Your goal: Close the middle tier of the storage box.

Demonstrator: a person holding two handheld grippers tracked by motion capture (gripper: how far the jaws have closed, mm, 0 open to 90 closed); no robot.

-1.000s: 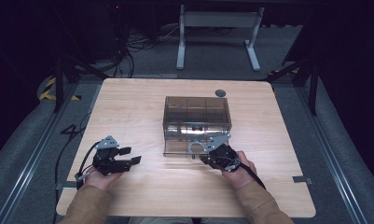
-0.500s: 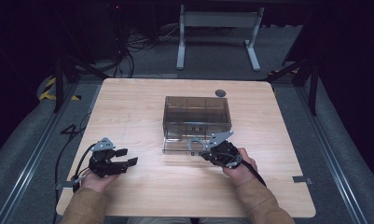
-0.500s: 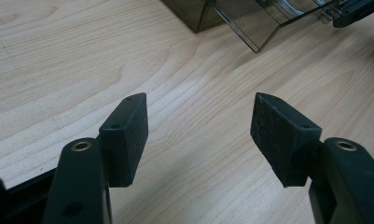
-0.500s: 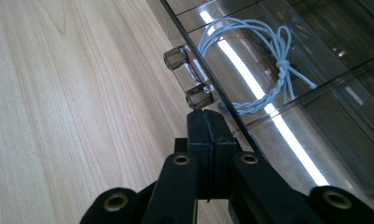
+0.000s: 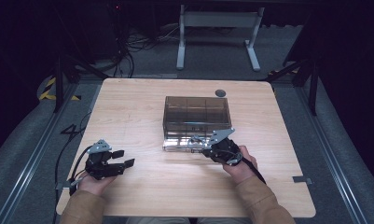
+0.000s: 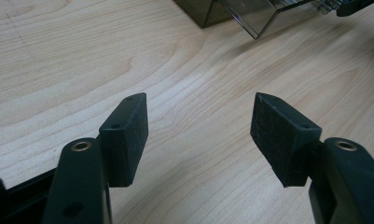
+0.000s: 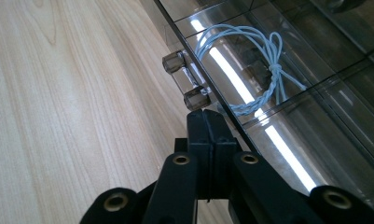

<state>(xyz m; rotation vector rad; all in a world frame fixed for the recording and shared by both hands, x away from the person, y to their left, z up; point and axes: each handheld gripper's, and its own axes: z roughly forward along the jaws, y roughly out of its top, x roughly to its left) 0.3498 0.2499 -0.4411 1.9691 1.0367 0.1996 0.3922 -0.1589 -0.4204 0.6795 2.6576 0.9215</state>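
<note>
Smoky plastic box (image 5: 197, 116) walls blur a coiled cord (image 7: 254, 60); right tool (image 7: 208, 116) closed, seemingly empty; left tool (image 6: 198, 126) open.

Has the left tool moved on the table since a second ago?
Yes, slightly: the left tool has drifted toward the person's edge of the table, farther from the clear compartment box.

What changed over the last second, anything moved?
Barely anything. The left tongs slid slightly back toward the person, open over bare table. The right tongs stayed shut at the latch on the front edge of the clear compartment box. Box and the cord inside are unmoved.
</note>
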